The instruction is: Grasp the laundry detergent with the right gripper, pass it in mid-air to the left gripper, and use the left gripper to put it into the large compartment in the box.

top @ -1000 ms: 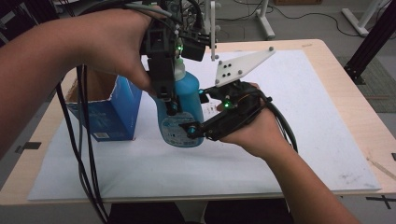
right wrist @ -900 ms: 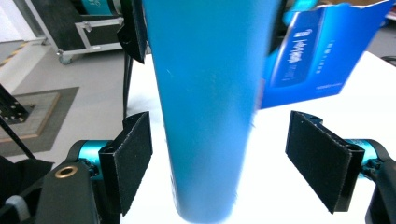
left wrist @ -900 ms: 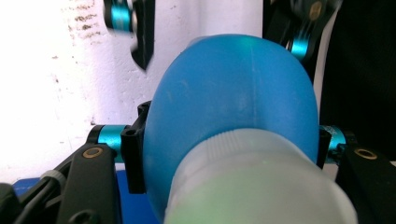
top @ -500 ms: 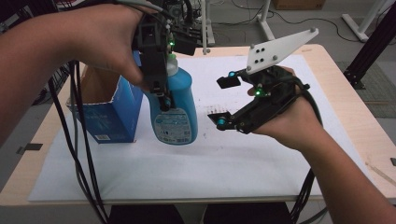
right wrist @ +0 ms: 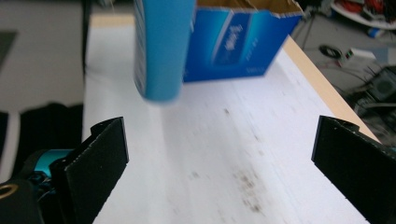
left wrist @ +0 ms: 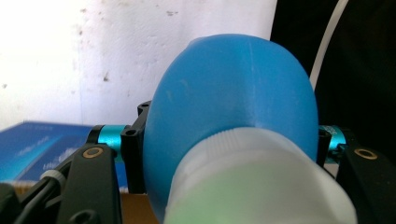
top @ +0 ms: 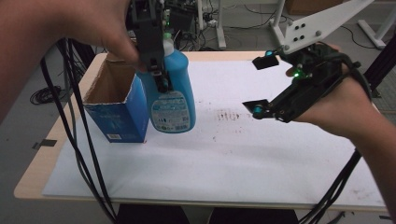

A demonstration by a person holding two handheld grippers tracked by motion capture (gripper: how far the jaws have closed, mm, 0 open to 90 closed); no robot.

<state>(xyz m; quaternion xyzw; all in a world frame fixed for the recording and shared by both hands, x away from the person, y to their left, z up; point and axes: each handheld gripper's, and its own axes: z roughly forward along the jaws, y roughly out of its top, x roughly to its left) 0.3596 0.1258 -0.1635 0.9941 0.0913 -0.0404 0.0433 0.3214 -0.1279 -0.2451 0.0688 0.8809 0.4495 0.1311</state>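
a person's left gripper clamps the neck of a blue detergent bottle, held upright in the air just beside the open blue carton; putting it in looks to be what remains. the right gripper, jaws wide and empty, has just been opening. a second earlier it was at the bottle's base; it has since drawn away rightward

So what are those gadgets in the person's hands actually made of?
Both are black frames with teal fittings and small green lights. The right gripper carries a grey three-cornered plate on top; black cables trail from the left gripper. Forearms are bare, no sleeves.
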